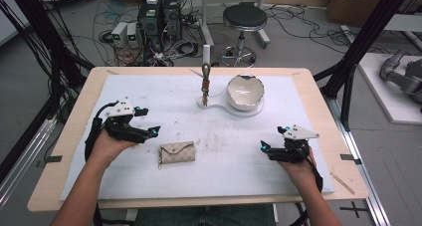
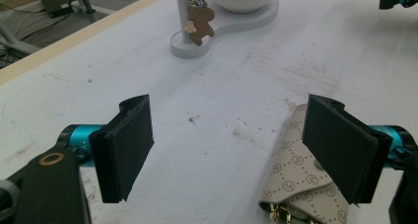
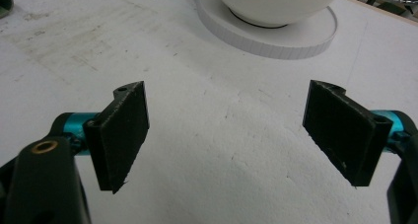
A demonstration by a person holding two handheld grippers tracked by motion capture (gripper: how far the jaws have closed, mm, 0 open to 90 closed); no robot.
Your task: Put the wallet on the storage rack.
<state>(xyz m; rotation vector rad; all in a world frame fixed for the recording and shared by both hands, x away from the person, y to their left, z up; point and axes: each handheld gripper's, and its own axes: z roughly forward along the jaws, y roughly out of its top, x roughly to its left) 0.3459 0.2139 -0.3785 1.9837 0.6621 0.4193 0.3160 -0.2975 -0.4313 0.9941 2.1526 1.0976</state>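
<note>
High view, near edge: two forearms enter from the bottom, each hand carrying a gripper over the white mat [image 1: 149, 186].
Left gripper [image 1: 155, 130]: jaws spread wide, nothing between the pads; it sits low above the mat, just left of the pouch.
Pouch [image 1: 177, 152]: beige patterned key pouch with a flap, lying flat on the mat left of centre (gold hardware at its near-left corner); in the left gripper view it lies under and beside the right-hand jaw [image 2: 296, 174], not clamped.
Right gripper [image 1: 263, 147]: jaws wide apart, holding nothing, bare mat between the pads [image 3: 123, 135]; well apart from the pouch.
Mid-field: stained patch of mat between the pouch and the stand.
Far field, stand [image 1: 219, 106]: flat white base with an upright post.
Charm [image 2: 199, 21]: brown gingerbread-figure key charm hanging on the post.
Bowl [image 1: 245, 91]: white, upright on the base's round end.
</note>
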